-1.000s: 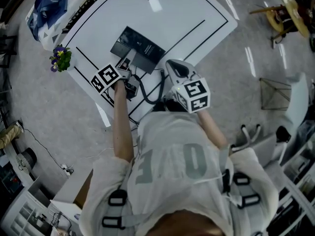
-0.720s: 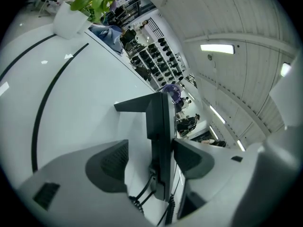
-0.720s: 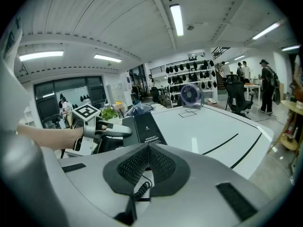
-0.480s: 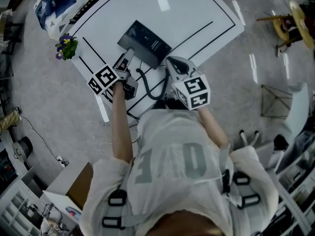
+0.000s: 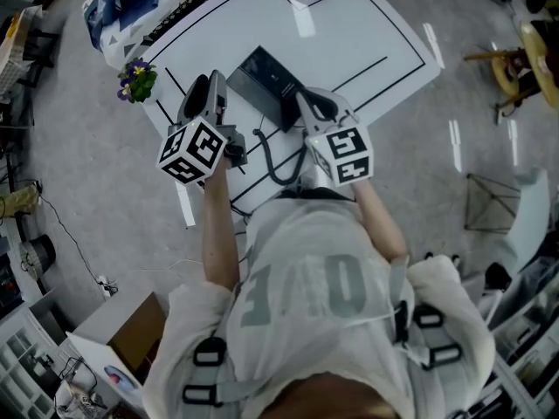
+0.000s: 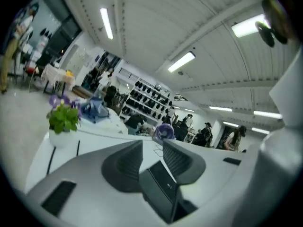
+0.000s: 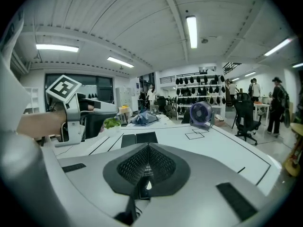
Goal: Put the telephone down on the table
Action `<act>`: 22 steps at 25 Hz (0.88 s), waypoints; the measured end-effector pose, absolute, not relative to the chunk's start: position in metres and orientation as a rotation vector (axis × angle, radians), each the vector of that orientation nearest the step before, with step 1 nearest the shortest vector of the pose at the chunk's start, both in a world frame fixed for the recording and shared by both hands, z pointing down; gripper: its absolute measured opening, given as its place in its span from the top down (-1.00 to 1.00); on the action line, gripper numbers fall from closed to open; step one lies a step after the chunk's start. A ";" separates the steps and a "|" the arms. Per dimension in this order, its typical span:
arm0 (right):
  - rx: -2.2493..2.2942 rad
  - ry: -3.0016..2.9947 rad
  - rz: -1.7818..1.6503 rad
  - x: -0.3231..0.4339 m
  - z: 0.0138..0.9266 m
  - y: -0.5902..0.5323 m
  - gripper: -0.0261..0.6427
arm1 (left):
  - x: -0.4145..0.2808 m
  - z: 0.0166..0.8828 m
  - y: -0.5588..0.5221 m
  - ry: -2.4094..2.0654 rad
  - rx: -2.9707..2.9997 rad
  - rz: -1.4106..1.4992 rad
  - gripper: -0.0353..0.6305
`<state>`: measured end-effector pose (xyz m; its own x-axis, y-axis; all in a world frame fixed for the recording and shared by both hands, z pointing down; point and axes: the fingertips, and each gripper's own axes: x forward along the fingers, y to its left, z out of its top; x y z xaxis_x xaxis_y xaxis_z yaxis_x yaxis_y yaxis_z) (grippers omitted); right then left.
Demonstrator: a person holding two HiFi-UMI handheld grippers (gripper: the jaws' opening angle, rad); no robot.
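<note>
Head view and both gripper views, telephone at rest. The telephone, a flat black box, lies on the white table at my 12 o'clock, between my two tools. Its coiled cord loops back toward 6 o'clock. My left gripper hangs above the table at 11 o'clock. Its jaws stand part-way apart and have just been closing, with nothing between the pads; only the telephone shows through the gap, lower down. My right gripper sits at 1 o'clock over the near edge of the telephone, jaws together, and I see nothing clamped in them. I judge the set-down finished and the step in hand to be the withdrawal. To do it well, I should lift both tools straight up before drawing them back toward 6 o'clock, because the cord lies in that path and a snagged loop would drag the telephone across the table. The right tool needs the more care, being nearest the cord. Writing: a small pale mark on the telephone's top is too small to read. Each marker cube bears black-and-white square patterns but no letters. My shirt carries large pale figures that I cannot read with certainty. The table carries only black guide lines.
</note>
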<state>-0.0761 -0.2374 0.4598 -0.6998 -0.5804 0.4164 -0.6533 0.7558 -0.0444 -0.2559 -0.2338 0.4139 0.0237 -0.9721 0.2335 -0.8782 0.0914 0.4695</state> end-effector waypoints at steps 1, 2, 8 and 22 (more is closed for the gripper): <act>0.946 -2.581 0.254 -0.078 0.457 -0.241 0.90 | -0.257 0.405 -0.231 -1.953 1.836 -0.206 0.54; 0.948 -2.591 0.245 -0.080 0.453 -0.243 0.90 | -0.256 0.396 -0.228 -2.022 1.856 -0.168 0.60; 0.970 -2.617 0.201 -0.080 0.439 -0.254 0.90 | -0.246 0.354 -0.207 -2.352 1.919 -0.034 0.87; 1.103 -2.603 0.229 -0.060 0.436 -0.257 0.90 | -0.216 0.371 -0.180 -2.427 1.920 -0.003 0.88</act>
